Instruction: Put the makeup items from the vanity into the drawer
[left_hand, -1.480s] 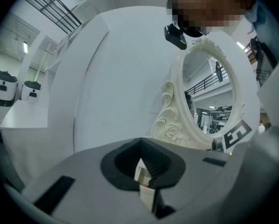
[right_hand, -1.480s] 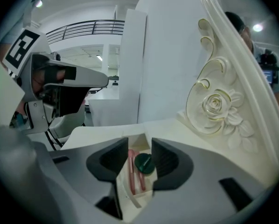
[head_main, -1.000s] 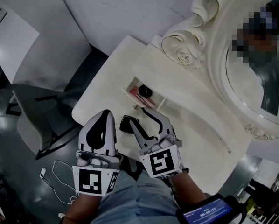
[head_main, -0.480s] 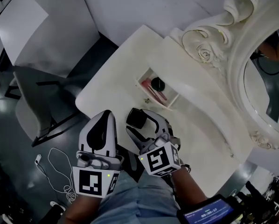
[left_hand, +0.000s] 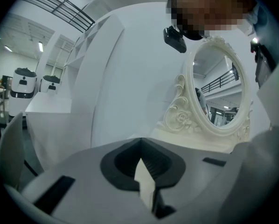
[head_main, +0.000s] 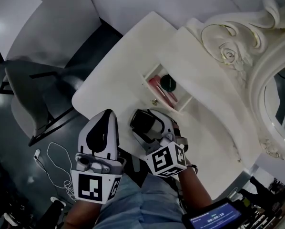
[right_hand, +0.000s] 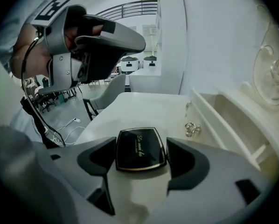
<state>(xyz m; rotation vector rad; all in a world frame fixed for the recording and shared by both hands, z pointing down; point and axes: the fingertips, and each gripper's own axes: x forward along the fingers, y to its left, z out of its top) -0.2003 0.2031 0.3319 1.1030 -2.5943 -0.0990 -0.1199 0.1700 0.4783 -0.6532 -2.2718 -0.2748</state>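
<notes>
Compact point(right_hand: 140, 148) lies on the vanity top point(right_hand: 144, 106) beside the open drawer point(right_hand: 214, 113), between the just-widened jaws of the right gripper point(head_main: 151, 126), where an off-centre squeeze could skid it away.

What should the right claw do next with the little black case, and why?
Probably squeeze shut on the black case. The right claw has just been opening its jaws, and the case lies flat on the vanity between them, not gripped yet. The open drawer waits just beside.
</notes>
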